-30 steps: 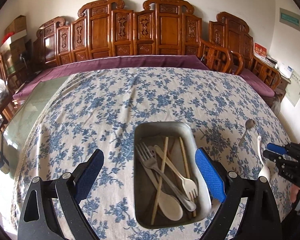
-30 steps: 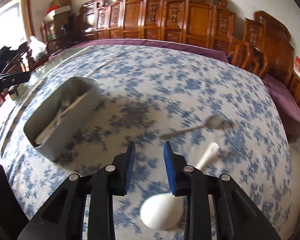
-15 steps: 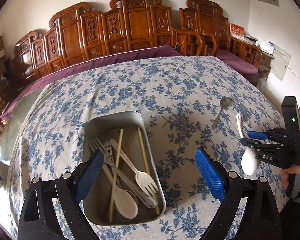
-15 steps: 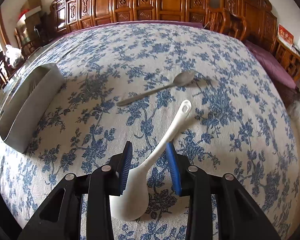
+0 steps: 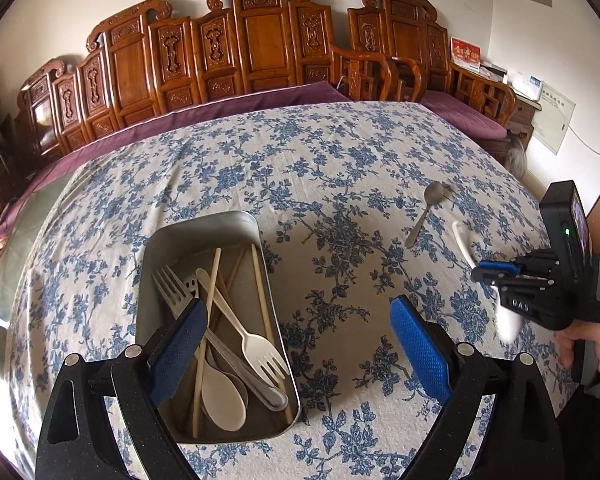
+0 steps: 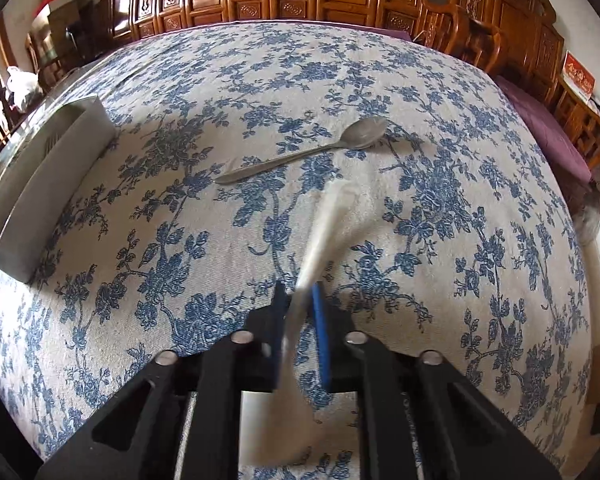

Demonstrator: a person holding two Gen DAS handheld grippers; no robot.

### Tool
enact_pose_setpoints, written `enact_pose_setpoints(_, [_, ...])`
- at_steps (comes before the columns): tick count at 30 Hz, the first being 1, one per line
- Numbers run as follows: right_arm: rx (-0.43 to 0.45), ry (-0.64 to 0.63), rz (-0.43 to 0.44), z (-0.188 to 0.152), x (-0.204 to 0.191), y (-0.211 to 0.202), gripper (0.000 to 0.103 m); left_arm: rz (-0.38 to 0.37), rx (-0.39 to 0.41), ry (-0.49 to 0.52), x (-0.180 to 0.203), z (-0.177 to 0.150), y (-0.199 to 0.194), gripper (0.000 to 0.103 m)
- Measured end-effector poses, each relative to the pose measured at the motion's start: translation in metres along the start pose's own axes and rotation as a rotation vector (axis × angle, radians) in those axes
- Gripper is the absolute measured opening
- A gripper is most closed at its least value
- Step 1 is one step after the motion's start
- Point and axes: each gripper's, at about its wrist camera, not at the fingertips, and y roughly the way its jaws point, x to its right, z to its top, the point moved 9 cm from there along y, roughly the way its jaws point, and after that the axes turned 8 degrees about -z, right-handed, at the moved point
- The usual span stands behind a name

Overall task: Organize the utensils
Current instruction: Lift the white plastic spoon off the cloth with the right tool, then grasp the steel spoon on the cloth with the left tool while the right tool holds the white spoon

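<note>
A metal tray (image 5: 204, 227) on the floral cloth holds forks, spoons and chopsticks; it also shows at the left of the right wrist view (image 6: 40, 184). My left gripper (image 5: 296, 344) is open and empty, over the tray's right side. My right gripper (image 6: 298, 300) is shut on the handle of a white plastic spoon (image 6: 324, 224), which looks blurred; the left wrist view shows the right gripper (image 5: 485, 274) holding that spoon (image 5: 462, 240) at the far right. A metal spoon (image 6: 300, 156) lies on the cloth just beyond it and also shows in the left wrist view (image 5: 422, 212).
The table wears a blue floral cloth (image 5: 320, 160). Carved wooden chairs (image 5: 260, 40) line the far edge. The table's right edge is close behind the right gripper.
My right gripper has closed on the white spoon's handle. The left gripper's view has shifted a little, so the tray sits further right in it.
</note>
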Motion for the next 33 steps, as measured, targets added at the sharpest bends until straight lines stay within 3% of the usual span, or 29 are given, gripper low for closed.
enact_pose_setpoints(6, [0.012,0.006,-0.04,0.005,0.029,0.004,0.01,-0.014,-0.02,0.014,0.013,-0.001,0.003,0.089])
enact_pose_setpoints(12, [0.059,0.079,0.009,0.021,0.06,0.006,0.006,-0.031,-0.056,0.054,0.033,0.005,0.017,0.089])
enact_pose_setpoints(17, [0.073,0.123,0.05,0.022,0.073,0.006,0.005,-0.085,-0.089,0.063,0.064,0.016,0.052,0.089])
enact_pose_setpoints(26, [0.097,0.189,0.097,0.02,0.095,0.003,0.003,-0.148,-0.168,0.108,0.115,0.041,0.133,0.072])
enact_pose_setpoints(33, [0.098,0.215,0.124,0.018,0.102,0.003,0.003,-0.162,-0.208,0.14,0.136,0.063,0.181,0.044])
